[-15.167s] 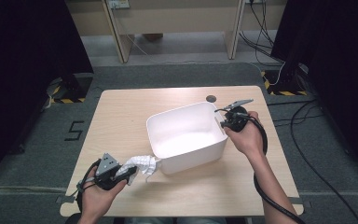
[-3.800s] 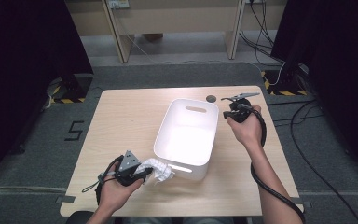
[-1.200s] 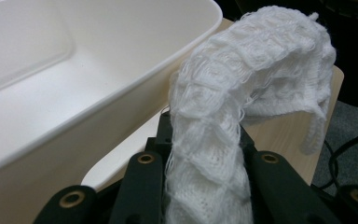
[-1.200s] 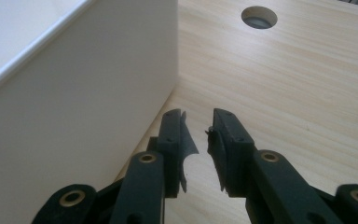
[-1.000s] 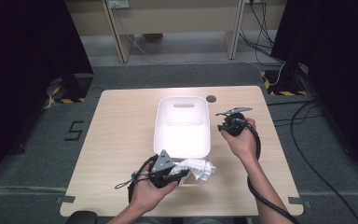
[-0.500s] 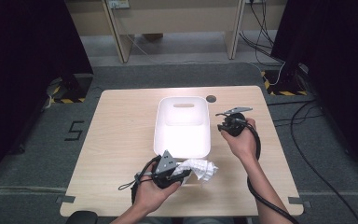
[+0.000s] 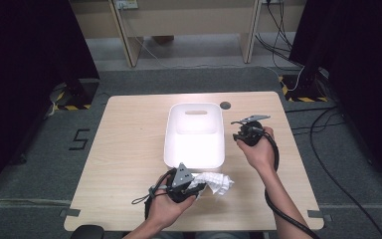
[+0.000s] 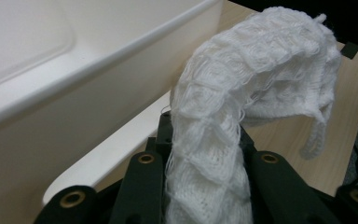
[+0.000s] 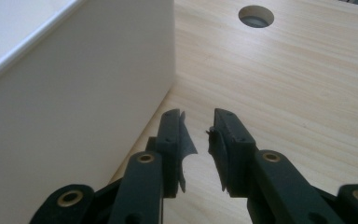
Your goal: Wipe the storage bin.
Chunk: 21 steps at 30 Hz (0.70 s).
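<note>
A white knitted cloth (image 7: pixel 215 182) hangs from my left gripper (image 7: pixel 191 185), which is shut on it near the table's front edge, just in front of the white plastic tub (image 7: pixel 168 134). In the left gripper view the cloth (image 8: pixel 242 107) rises between the jaws and droops over to the right, with the tub's rim (image 8: pixel 98 56) close on the left. My right gripper (image 7: pixel 239 133) rests on the table beside the tub's right wall. In the right gripper view its jaws (image 9: pixel 198 126) stand a little apart with nothing between them, next to the tub wall (image 9: pixel 74 93).
The tub stands lengthwise in the middle of the wooden table (image 7: pixel 129 149). A round cable hole (image 7: pixel 225 105) lies behind the tub's far right corner, and the right gripper view has the hole (image 9: pixel 256 16) ahead. Cables trail from both grippers toward the front edge.
Since the oldest frames the tub has been turned straight and the left gripper has carried the cloth rightward along the front. Over the last second nothing visibly moves.
</note>
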Available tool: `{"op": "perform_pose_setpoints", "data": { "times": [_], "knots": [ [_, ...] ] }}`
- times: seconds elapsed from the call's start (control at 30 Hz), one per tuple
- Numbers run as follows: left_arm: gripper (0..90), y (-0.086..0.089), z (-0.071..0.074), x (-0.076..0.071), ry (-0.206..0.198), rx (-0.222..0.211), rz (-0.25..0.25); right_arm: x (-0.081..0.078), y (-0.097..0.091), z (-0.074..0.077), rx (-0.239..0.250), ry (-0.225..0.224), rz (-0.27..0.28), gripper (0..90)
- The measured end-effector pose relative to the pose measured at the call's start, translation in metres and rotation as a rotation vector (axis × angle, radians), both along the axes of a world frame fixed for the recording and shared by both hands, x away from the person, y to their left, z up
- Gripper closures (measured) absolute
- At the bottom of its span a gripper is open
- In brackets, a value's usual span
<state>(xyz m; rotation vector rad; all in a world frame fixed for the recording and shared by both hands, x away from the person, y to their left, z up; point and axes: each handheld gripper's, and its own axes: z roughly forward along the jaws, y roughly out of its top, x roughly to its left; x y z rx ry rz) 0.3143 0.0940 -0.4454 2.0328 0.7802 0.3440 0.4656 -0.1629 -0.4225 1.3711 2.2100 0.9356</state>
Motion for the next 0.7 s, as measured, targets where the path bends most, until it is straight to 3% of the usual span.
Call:
{"op": "perform_pose_setpoints", "data": {
  "times": [0.33, 0.7],
  "knots": [
    [73.0, -0.001, -0.012, 0.001, -0.001, 0.043, 0.004, 0.0, 0.001, 0.001, 0.001, 0.0, 0.0, 73.2],
    [73.0, -0.001, -0.025, 0.003, 0.026, 0.052, 0.015, 0.0, 0.001, 0.002, 0.0, -0.002, -0.001, 73.1]
  ]
}}
